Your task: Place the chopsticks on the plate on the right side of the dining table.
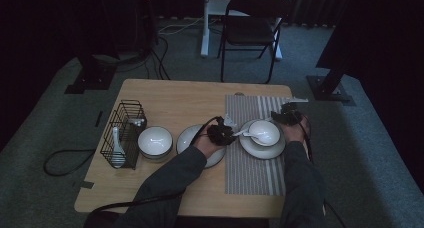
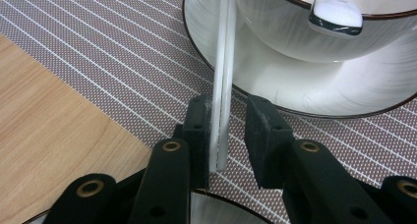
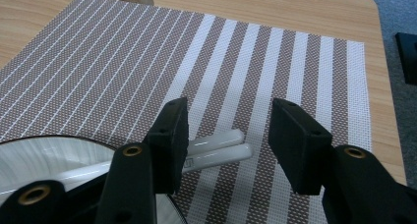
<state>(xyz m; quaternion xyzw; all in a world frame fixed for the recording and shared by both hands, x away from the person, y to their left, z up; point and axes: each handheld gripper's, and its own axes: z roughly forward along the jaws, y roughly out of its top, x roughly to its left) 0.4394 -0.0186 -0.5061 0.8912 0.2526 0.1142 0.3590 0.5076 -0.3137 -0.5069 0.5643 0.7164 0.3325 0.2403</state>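
We see chopsticks [image 2: 222,86] lying across plate [image 2: 344,94] rim, beside bowl [image 2: 295,32], long axis running from left tool [image 2: 227,135] toward right tool [image 3: 228,148]. Left tool part open, one pad touching chopstick ends, no clamp. Right tool open wide, empty, far ends under its jaws.

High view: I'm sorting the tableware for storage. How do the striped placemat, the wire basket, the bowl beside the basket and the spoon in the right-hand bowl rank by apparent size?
1. Striped placemat, clearly largest.
2. Wire basket.
3. Bowl beside the basket, smaller than the basket.
4. Spoon, smallest.
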